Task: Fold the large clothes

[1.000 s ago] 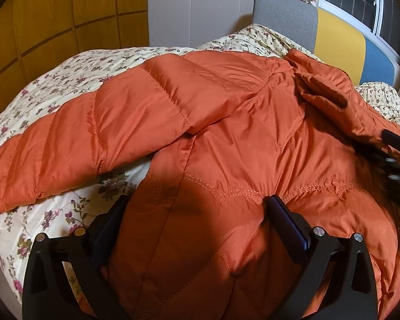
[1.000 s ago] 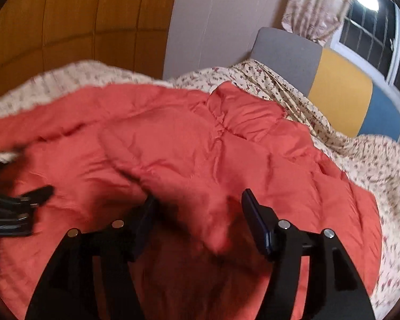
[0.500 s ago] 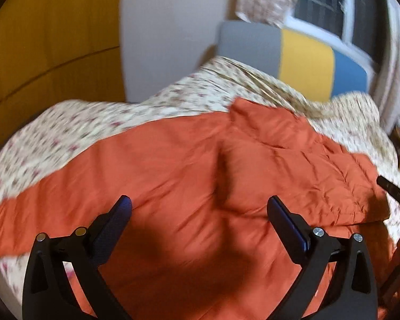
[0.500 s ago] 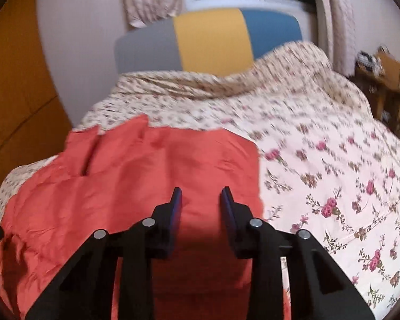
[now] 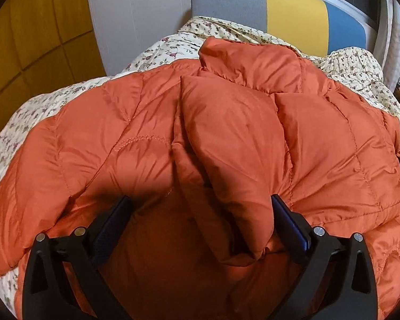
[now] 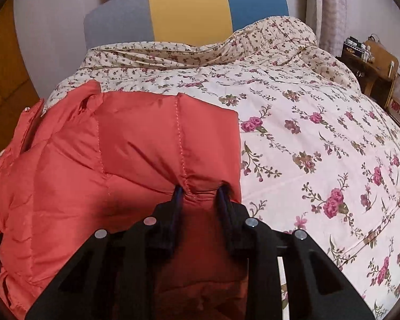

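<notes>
orange puffer jacket (image 5: pixel 152 144) sprawls across the floral bedspread (image 6: pixel 306 138), and the right gripper (image 6: pixel 200 193) has its jaws narrow, just been closing, pads pinching a gathered fold at the jacket's near edge; left gripper (image 5: pixel 200 208) stands wide, a puffy fold bulging between its fingers (image 5: pixel 282 213), brushing the right one, nothing clamped

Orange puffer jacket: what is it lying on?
The orange puffer jacket lies on a floral quilt, which shows around its edges. Whatever is beneath the jacket's middle is covered, as is the bed under the quilt.
</notes>
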The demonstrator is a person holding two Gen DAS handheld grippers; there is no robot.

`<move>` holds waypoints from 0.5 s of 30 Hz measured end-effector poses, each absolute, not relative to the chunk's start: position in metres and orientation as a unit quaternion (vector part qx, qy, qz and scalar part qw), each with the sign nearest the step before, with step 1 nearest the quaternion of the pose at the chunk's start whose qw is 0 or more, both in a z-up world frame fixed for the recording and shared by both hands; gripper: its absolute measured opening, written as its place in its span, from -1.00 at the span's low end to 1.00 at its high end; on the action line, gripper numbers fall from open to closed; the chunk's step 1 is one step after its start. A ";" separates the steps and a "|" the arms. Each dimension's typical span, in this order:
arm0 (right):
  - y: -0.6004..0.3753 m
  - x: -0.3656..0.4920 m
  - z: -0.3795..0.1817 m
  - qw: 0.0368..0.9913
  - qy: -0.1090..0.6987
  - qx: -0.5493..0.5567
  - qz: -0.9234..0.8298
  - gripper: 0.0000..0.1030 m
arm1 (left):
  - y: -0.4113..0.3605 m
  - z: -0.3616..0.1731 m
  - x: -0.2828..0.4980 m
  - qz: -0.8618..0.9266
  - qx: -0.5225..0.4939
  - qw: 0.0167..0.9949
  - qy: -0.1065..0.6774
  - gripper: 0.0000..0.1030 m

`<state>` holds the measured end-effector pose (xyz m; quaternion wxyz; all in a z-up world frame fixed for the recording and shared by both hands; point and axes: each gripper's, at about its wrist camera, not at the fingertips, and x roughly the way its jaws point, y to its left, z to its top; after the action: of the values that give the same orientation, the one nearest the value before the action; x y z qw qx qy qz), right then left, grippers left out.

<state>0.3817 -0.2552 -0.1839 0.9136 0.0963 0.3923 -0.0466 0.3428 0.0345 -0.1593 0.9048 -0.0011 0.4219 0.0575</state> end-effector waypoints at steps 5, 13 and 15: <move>-0.265 0.359 -0.166 0.924 0.358 0.133 -0.034 -0.42 | 0.037 -0.159 0.336 0.058 -0.005 0.905 0.422 0.94; -0.244 0.402 -0.135 0.932 0.346 0.108 -0.011 -0.42 | 0.034 -0.159 0.334 0.062 -0.001 0.906 0.418 0.94; -0.241 0.418 -0.143 0.928 0.358 0.100 -0.025 -0.43 | 0.033 -0.159 0.334 0.062 -0.001 0.907 0.417 0.94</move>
<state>0.4183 -0.2412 -0.1433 0.9281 0.1000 0.3578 -0.0251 0.3336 0.0334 -0.1594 0.9068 -0.0011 0.4170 0.0623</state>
